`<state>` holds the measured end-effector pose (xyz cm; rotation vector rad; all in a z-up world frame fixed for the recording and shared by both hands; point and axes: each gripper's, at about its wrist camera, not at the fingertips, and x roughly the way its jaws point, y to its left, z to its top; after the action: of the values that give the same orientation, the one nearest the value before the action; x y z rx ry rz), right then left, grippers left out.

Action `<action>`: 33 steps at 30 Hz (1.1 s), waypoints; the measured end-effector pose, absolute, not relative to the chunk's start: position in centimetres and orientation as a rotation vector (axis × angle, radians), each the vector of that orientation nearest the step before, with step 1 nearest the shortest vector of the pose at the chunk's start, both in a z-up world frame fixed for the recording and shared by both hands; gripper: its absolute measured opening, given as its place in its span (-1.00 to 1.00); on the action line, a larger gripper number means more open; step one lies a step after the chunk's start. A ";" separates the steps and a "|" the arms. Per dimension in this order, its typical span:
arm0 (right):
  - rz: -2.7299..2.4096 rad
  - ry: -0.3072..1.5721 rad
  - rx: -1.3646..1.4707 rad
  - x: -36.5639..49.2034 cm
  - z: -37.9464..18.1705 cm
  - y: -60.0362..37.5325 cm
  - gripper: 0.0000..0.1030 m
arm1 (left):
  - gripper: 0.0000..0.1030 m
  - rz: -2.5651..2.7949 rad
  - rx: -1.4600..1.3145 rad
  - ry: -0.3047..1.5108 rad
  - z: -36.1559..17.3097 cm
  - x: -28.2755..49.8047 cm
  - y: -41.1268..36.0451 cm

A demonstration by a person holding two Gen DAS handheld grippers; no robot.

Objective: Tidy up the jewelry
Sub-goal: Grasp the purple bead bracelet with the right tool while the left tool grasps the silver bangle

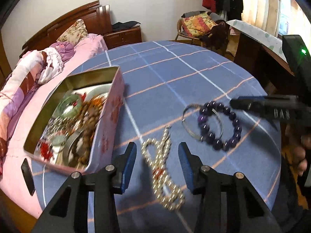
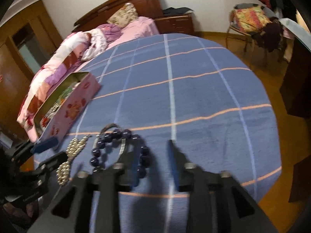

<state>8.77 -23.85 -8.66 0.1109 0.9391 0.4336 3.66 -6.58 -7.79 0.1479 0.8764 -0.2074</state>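
Left gripper (image 1: 157, 167) standing wide open, blue pads straddling the silver chain (image 1: 162, 172) without touching it, chain lying slack in loops on the cloth. Right gripper (image 2: 153, 165) likewise spread apart, holding nothing, its left pad hanging just over the near edge of the purple bead bracelet (image 2: 118, 151). Silver bangle (image 1: 194, 120) lying under and partly inside the bead ring, the two touching.

Just beyond the left gripper, pink tin (image 1: 108, 124) sitting open, already crowded: green bangle (image 1: 70, 103), brown wooden beads, chains, red bits, too blurred to sort further. Judging by that, well over half the jewelry seeming stowed, three pieces remaining loose on the cloth, none yet lifted. Likely next: closing on the chain and carrying it the short way to the tin; thin slack links possibly slipping out between the pads.

Everything resting on a round table under a blue checked tablecloth (image 2: 194, 97) with white and orange lines. Around it, a bedroom: bed (image 2: 101, 38) with pink quilt and wooden headboard, wooden nightstand, chair (image 2: 250, 21) with patterned cushion, wooden floor.
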 end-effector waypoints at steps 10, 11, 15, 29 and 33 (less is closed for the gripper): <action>0.377 0.921 -0.094 8.1 -9.6 -21.8 -0.66 | -0.11 -0.241 0.155 0.933 -9.2 8.1 -9.9; 0.360 0.914 -0.110 8.1 -9.6 -22.1 -0.67 | -0.11 -0.242 0.157 0.936 -9.4 8.3 -10.0; 0.357 0.911 -0.086 8.1 -9.7 -22.8 -0.67 | -0.11 -0.244 0.154 0.934 -9.3 8.5 -10.2; 0.417 0.906 0.008 8.5 -9.3 -23.2 -0.68 | -0.88 -0.334 0.165 0.960 -9.8 9.0 -12.0; 0.441 0.881 0.039 8.1 -8.9 -23.2 -0.68 | -0.95 -0.326 0.153 0.955 -9.7 8.8 -11.2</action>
<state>8.12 -23.19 -8.86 0.0386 0.8806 0.4414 8.81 -11.20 -9.66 0.1528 0.9551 -0.3256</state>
